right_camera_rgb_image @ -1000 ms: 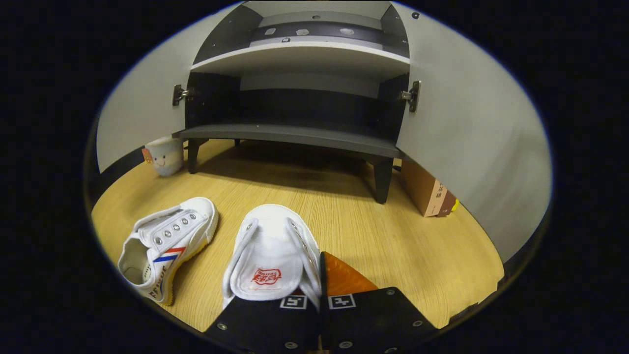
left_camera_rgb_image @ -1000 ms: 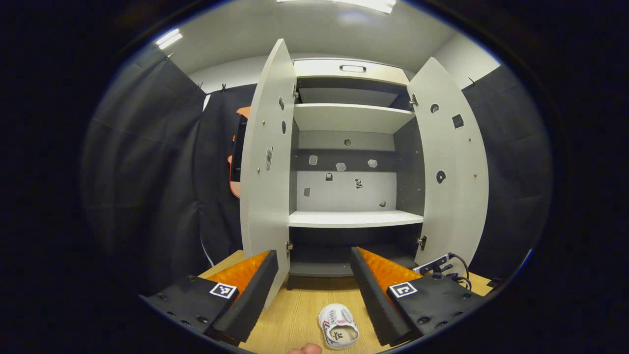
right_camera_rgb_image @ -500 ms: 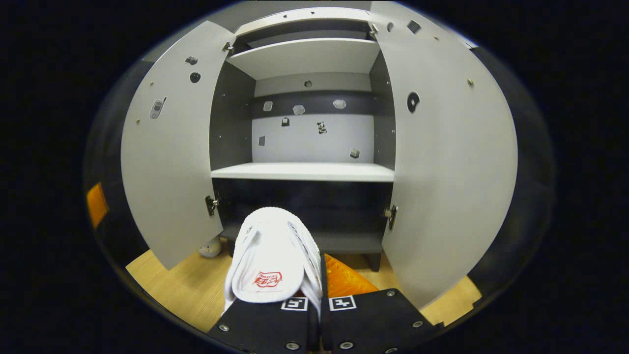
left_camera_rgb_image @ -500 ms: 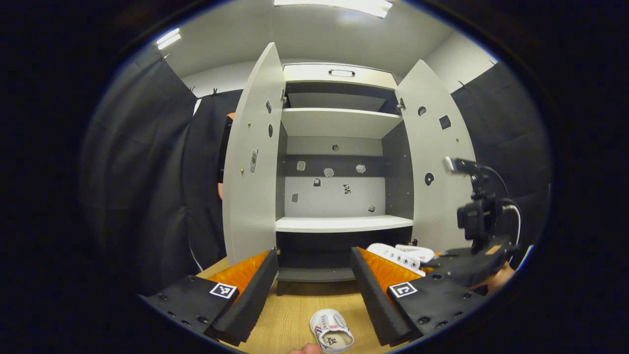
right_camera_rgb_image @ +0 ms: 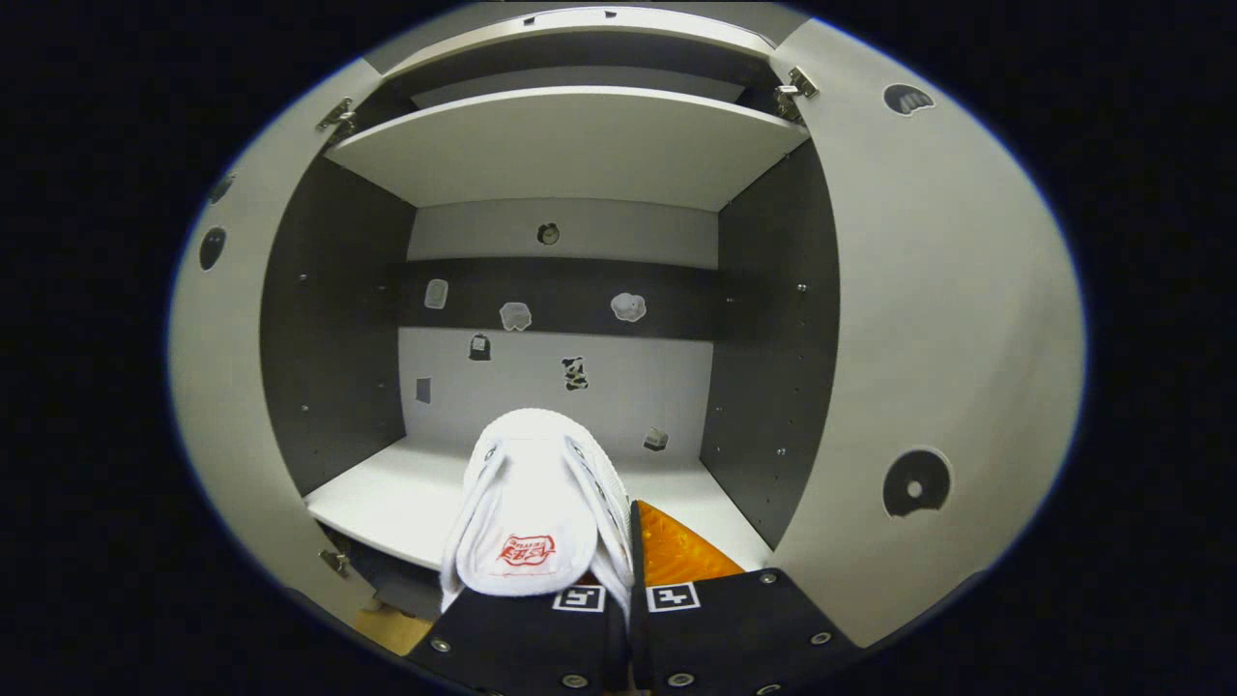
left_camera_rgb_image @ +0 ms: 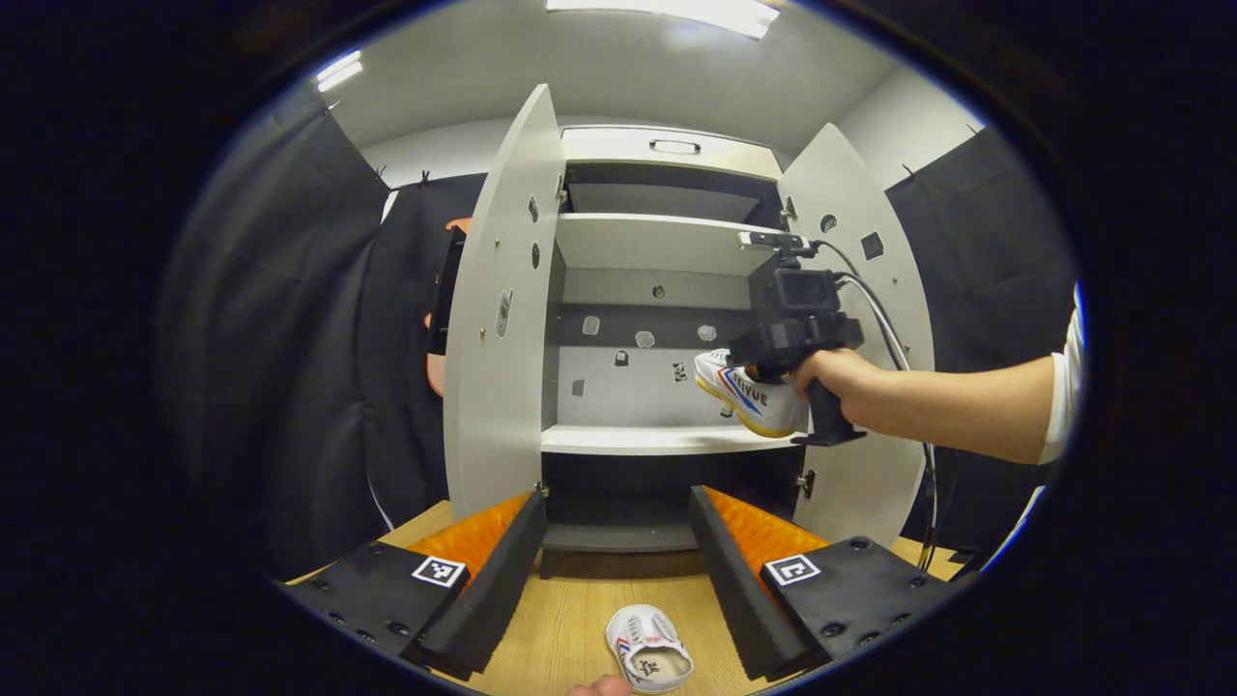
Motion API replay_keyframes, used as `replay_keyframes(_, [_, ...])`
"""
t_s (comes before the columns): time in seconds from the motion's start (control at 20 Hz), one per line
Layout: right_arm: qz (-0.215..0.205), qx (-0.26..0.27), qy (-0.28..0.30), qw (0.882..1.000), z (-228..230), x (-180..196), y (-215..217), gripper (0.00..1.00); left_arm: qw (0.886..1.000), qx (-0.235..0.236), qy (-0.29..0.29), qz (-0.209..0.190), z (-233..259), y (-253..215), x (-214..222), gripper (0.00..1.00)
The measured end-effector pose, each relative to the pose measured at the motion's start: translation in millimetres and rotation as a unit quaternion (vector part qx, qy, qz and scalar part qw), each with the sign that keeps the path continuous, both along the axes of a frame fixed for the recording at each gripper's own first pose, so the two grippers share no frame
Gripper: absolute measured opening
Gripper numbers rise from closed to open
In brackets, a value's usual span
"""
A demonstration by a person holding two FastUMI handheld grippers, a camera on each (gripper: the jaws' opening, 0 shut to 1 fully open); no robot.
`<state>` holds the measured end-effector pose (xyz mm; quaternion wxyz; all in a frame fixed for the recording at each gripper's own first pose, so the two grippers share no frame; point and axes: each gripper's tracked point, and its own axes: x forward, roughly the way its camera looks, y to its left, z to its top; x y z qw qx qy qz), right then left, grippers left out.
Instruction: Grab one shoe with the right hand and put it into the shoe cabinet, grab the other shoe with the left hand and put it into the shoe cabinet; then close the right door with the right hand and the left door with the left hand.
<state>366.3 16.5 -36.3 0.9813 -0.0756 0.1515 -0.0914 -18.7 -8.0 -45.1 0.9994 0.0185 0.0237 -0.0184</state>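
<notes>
Right gripper view: right gripper (right_camera_rgb_image: pixel 626 570) clamps shoe (right_camera_rgb_image: pixel 536 503), toe toward shelf (right_camera_rgb_image: pixel 406 493); left gripper (left_camera_rgb_image: pixel 618 565) wide.

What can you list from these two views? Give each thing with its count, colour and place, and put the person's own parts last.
shoe cabinet: one, white and grey, on the floor, both doors open.
stickers: several, small, on the cabinet's back wall.
held shoe: one, white, at the middle shelf's front edge.
floor shoe: one, white, on the wooden floor.
right gripper: one, shut on the held shoe.
left gripper: one, fingers apart above the floor shoe.
hand: one, holding the right gripper.
</notes>
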Motion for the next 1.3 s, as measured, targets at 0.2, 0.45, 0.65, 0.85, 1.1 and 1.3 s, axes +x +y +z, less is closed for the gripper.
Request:
replay_keyframes(0.2, [-0.049,-0.02,0.039,0.998,-30.4,64.3,-20.2,0.07,1.0,0.004,0.003,0.006,-0.1,3.7,0.8,0.97])
replay_keyframes(0.45, [-0.08,-0.028,0.107,0.991,-81.7,88.0,-39.7,0.07,1.0,0.011,0.006,0.01,-1.7,7.9,3.8,0.97])
replay_keyframes(0.65, [-0.094,-0.017,0.126,0.987,-93.5,90.7,-44.5,0.02,1.0,0.004,0.018,0.012,-9.5,9.8,5.6,0.96])
replay_keyframes(0.85, [-0.094,0.009,0.147,0.985,-102.2,90.1,-46.4,0.12,1.0,-0.006,0.024,0.012,-13.3,9.9,6.6,0.97])
replay_keyframes(1.1, [-0.066,-0.001,0.13,0.989,-81.6,80.7,-34.9,0.34,1.0,-0.006,0.02,0.01,-11.5,9.4,7.3,0.97])
replay_keyframes(1.3, [-0.038,0.0,0.128,0.991,-62.8,60.9,-29.3,0.44,1.0,-0.009,0.01,0.002,-6.8,5.8,6.2,0.97])
